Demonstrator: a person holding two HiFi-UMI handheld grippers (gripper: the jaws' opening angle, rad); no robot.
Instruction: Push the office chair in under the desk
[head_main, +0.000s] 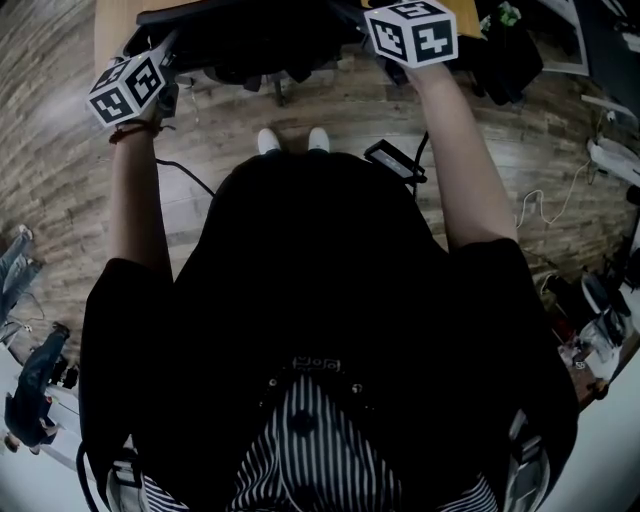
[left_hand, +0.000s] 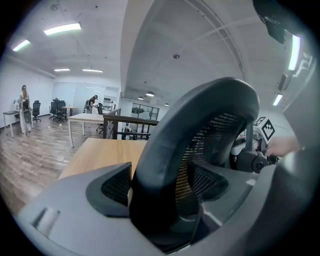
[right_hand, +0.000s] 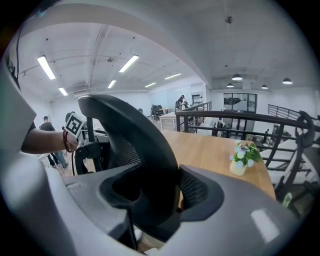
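1. Black mesh and dark plastic: office chair (head_main: 250, 40), backrest upright, at the top of the head view, close against the near edge of the desk (head_main: 115, 20). Seat mostly hidden by the backrest; cannot tell how far under the desk.
2. Left gripper (left_hand: 160, 187) clenched on the backrest's curved rim near its left end, one jaw on each face of the frame, pads against it.
3. Right gripper (right_hand: 155, 192) likewise clamped on the same rim toward its right end, frame filling the space between the jaws.
4. Marker cube (head_main: 127, 88) on the left gripper and marker cube (head_main: 412, 32) on the right, well apart, with the chair's top spanning between them. Both arms stretched forward; red band (head_main: 135, 130) on the left wrist.
5. Pale wood desk top running away just beyond the backrest in both gripper views. Small pot of flowers (right_hand: 241, 159) standing on it, to the right of the chair.
6. White shoes (head_main: 292, 140) on the wood-plank floor (head_main: 60, 150), just behind the chair. Flat black device (head_main: 393, 160) and loose cables lying on the floor nearby.
7. Farther off: dark railing (right_hand: 240, 117) past the desk, more desks and chairs, a few people, too small for detail.
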